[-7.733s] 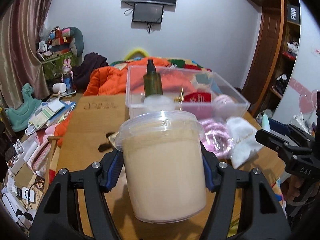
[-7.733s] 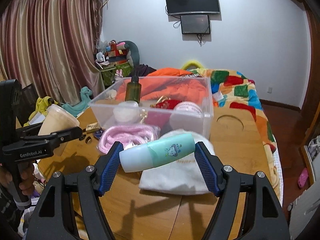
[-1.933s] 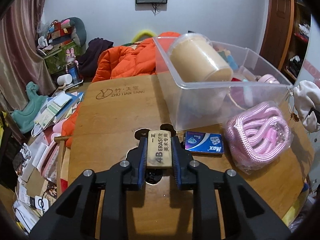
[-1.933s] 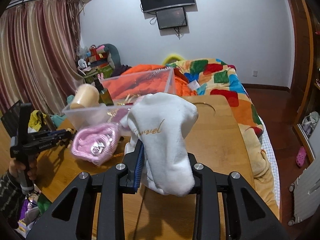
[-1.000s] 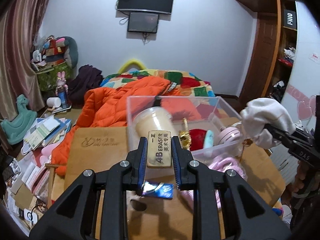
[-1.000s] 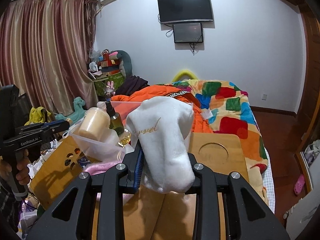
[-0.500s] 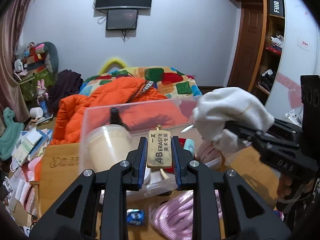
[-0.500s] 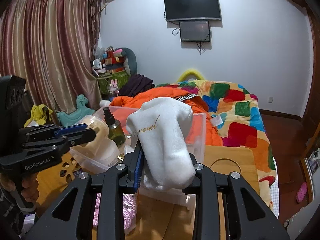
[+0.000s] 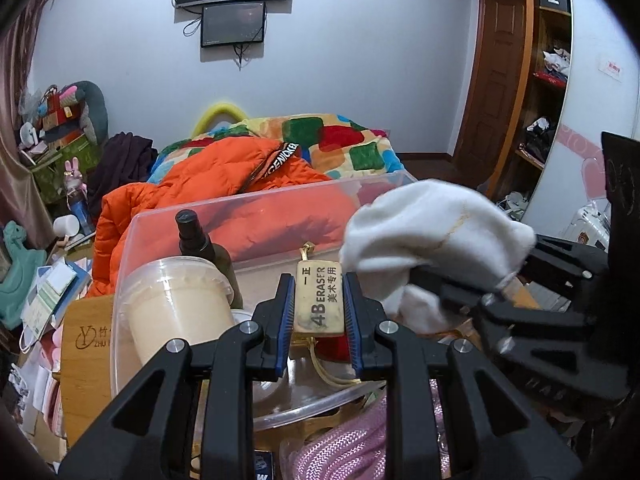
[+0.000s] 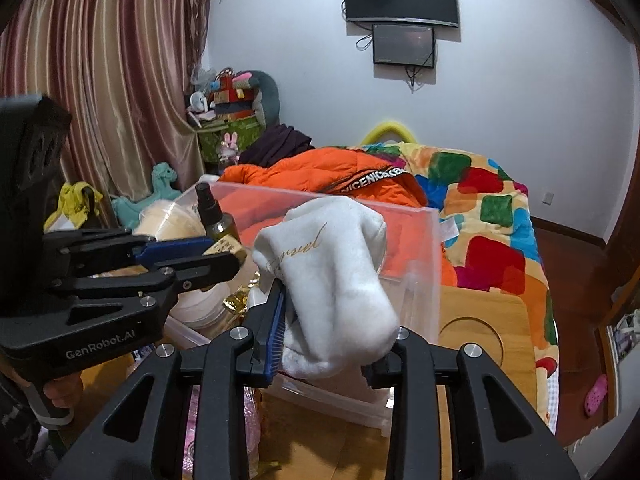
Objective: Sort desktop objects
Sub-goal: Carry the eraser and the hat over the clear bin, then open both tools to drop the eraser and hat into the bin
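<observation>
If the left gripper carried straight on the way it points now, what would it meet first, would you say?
Probably the inside of the clear plastic bin: the left gripper, shut on the eraser, aims down over the near rim, towards the gold-corded red item on the floor. Depth is uncertain.

I'm looking at somebody's bedroom, pretty lived-in: a bed with a patchwork quilt (image 10: 486, 208) and an orange puffer jacket (image 9: 208, 184) dumped on it, 2 screens (image 10: 402, 20) mounted on the wall, long pinkish curtains (image 10: 108, 92), soft toys (image 10: 240, 96) piled in the corner, a wooden wardrobe shelf (image 9: 548, 60) and papers littering the floor (image 9: 48, 292)
</observation>
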Demonstrator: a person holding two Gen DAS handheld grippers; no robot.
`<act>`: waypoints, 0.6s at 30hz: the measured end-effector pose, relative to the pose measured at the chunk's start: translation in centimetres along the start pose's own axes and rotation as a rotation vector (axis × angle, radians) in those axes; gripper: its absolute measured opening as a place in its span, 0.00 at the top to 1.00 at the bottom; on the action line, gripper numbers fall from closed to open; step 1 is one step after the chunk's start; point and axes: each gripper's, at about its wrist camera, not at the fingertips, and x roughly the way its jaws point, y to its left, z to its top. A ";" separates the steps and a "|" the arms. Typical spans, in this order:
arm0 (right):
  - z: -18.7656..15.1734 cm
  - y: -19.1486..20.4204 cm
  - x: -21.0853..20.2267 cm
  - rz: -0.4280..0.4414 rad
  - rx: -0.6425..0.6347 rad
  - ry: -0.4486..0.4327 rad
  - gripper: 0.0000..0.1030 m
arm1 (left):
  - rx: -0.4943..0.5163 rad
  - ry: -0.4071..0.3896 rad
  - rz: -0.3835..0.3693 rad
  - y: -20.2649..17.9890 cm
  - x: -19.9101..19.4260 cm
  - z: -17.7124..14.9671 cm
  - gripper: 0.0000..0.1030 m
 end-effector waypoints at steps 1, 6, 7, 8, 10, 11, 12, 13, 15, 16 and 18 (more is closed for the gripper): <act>0.0 0.2 0.3 -0.007 -0.010 0.008 0.71 | 0.001 0.000 -0.003 0.0 0.0 0.0 0.78; -0.5 1.1 0.4 -0.049 -0.054 0.015 0.65 | 0.000 0.003 -0.011 0.0 -0.3 -0.3 0.78; -0.5 1.1 0.4 -0.056 -0.055 0.015 0.62 | -0.001 0.001 -0.013 0.0 -0.3 -0.3 0.78; -0.5 1.1 0.2 -0.066 -0.055 0.013 0.60 | -0.002 0.000 -0.012 0.1 -0.4 -0.3 0.78; -0.6 1.0 0.0 -0.074 -0.050 0.010 0.58 | 0.001 0.001 -0.015 -0.1 -0.5 -0.2 0.78; -0.6 0.9 -0.2 -0.074 -0.045 0.011 0.58 | 0.000 0.001 -0.008 -0.2 -0.5 -0.2 0.78; -0.6 0.8 -0.3 -0.074 -0.039 0.010 0.57 | 0.000 0.002 -0.008 -0.2 -0.6 -0.2 0.78; -0.6 0.8 -0.5 -0.074 -0.036 0.008 0.55 | -0.004 0.001 -0.010 -0.2 -0.8 -0.3 0.77; -0.6 0.8 -1.3 -0.093 -0.032 -0.013 0.45 | -0.014 -0.004 -0.019 -0.1 -1.2 -0.2 0.77; -0.6 0.8 -1.8 -0.111 -0.034 -0.032 0.40 | -0.021 -0.008 -0.024 0.0 -1.6 -0.2 0.77; -0.5 1.0 -2.8 -0.133 -0.040 -0.061 0.36 | -0.029 -0.020 -0.033 0.1 -2.3 -0.1 0.76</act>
